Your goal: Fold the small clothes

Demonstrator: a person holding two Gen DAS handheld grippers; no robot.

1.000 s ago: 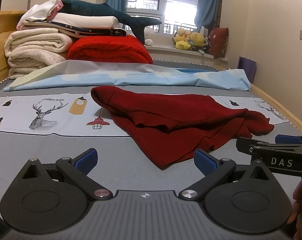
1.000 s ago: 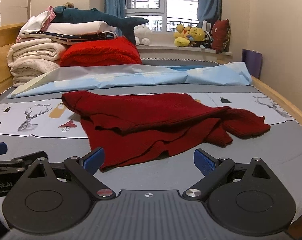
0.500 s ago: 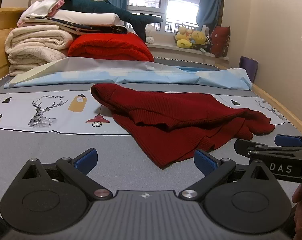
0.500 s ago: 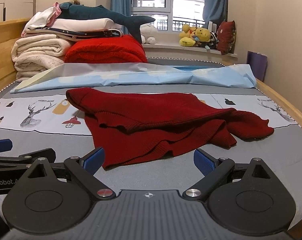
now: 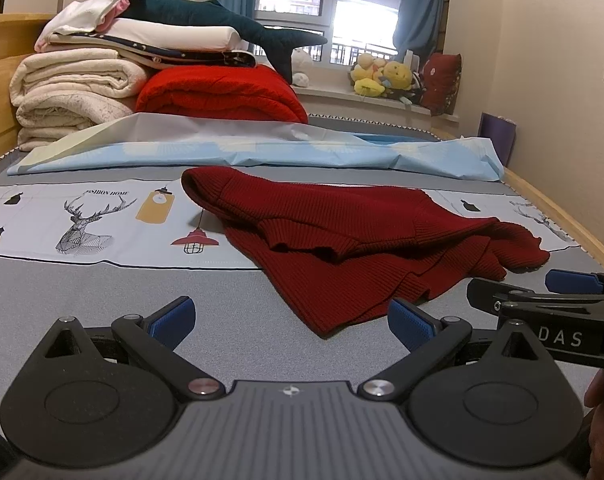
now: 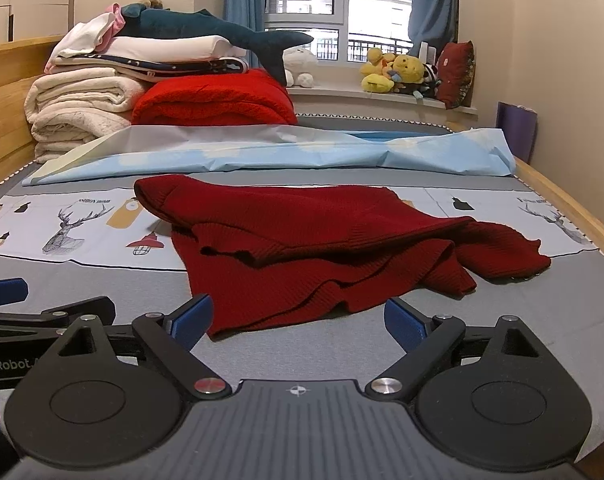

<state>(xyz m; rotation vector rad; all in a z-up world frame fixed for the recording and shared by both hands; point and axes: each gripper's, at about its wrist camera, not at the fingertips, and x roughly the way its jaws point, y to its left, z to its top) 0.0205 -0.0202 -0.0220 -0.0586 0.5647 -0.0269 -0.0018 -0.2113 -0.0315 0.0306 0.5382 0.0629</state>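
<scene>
Red sweater (image 5: 366, 240) bunched on bed (image 5: 101, 288), just ahead of both hand-held grippers. Left hand-held gripper (image 5: 289, 316) and right hand-held gripper (image 6: 297, 318) spread wide, nothing held. Near hem corners best pinched, then pulled flat tbh.

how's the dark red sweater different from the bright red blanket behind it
The dark red sweater lies spread and rumpled near the grippers; the bright red blanket sits folded in a thick bundle further back, beside the cream blankets. The sweater is a deep maroon rib knit, the blanket a brighter red with a plush look. Nothing rests on the sweater; stacked bedding overlaps the blanket's top. Both rest on the bed.
</scene>
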